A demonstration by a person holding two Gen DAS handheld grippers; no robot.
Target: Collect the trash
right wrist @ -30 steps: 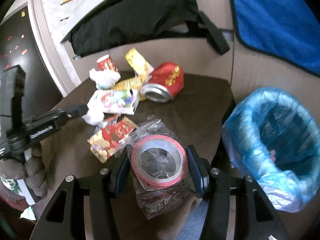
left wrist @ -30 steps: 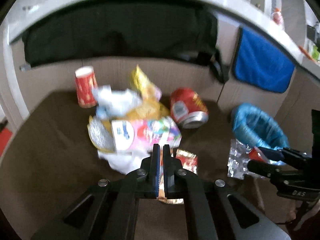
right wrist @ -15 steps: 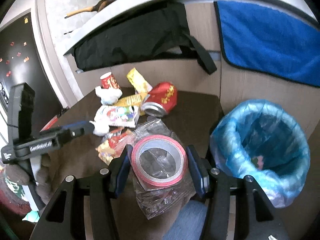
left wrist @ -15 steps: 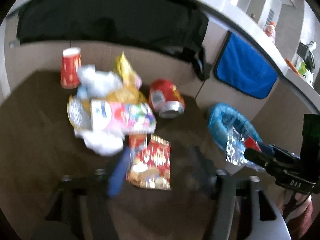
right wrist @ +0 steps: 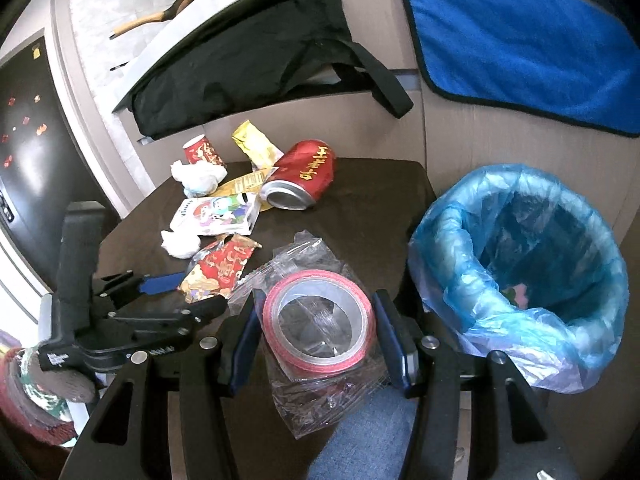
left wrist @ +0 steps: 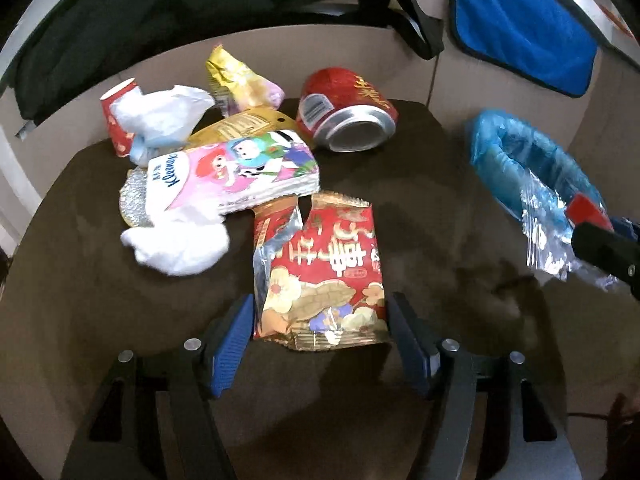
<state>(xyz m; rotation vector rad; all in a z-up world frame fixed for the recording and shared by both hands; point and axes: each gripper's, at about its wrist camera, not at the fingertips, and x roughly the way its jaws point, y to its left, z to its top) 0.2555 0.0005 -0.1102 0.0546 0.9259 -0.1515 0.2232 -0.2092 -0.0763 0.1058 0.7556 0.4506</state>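
Dark brown table (left wrist: 440, 208) fills the frame, backed by a beige wall hung with a black bag (left wrist: 192, 4) and a blue cloth (left wrist: 520, 28). A blue-lined bin (right wrist: 520, 264) stands at right. The left gripper (left wrist: 320, 320), jaws just opened, straddles a red-and-gold snack wrapper (left wrist: 324, 276) at lower centre without pinching it. The right gripper (right wrist: 316, 332) clamps a red tape roll (right wrist: 318, 320) in clear wrap beside the bin.
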